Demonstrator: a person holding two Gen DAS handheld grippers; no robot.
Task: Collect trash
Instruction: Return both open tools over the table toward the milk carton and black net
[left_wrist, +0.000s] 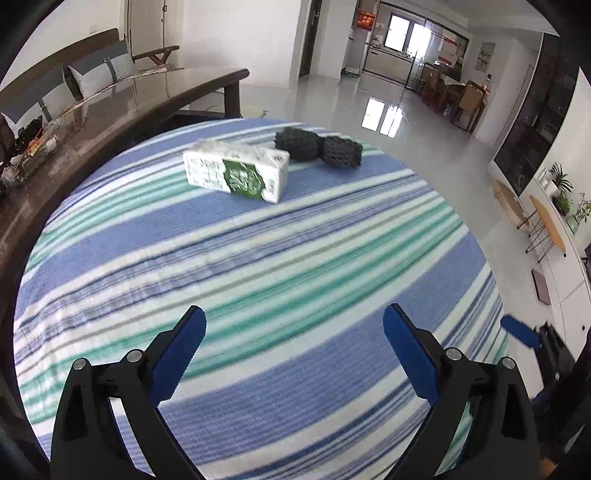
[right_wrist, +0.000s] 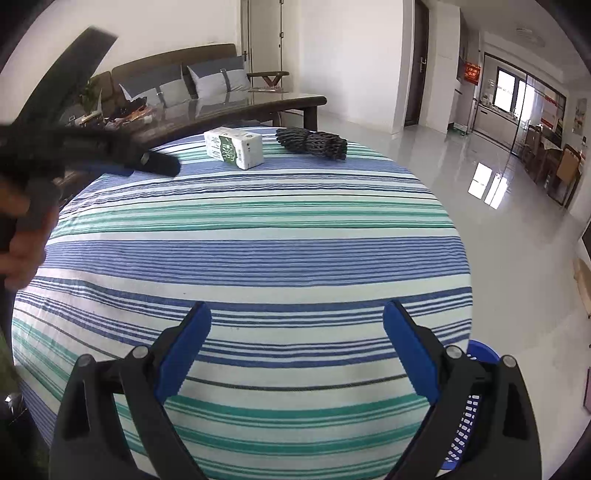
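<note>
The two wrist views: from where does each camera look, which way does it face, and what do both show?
Left wrist: sits on the left hand-held gripper, jaws open and empty, looking forward and down over the striped tablecloth at the carton and black foam netting; a blue pad of the right hand-held gripper shows at right.
Right wrist: sits on the right hand-held gripper, open and empty, facing the same table; the person's hand shows at left, a blue basket below right.
Shared: tablecloth, carton, netting, sofa.

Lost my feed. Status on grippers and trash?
Left gripper, right gripper open, empty. White-green carton, black foam net on far side of striped tablecloth. Nothing in the way.
</note>
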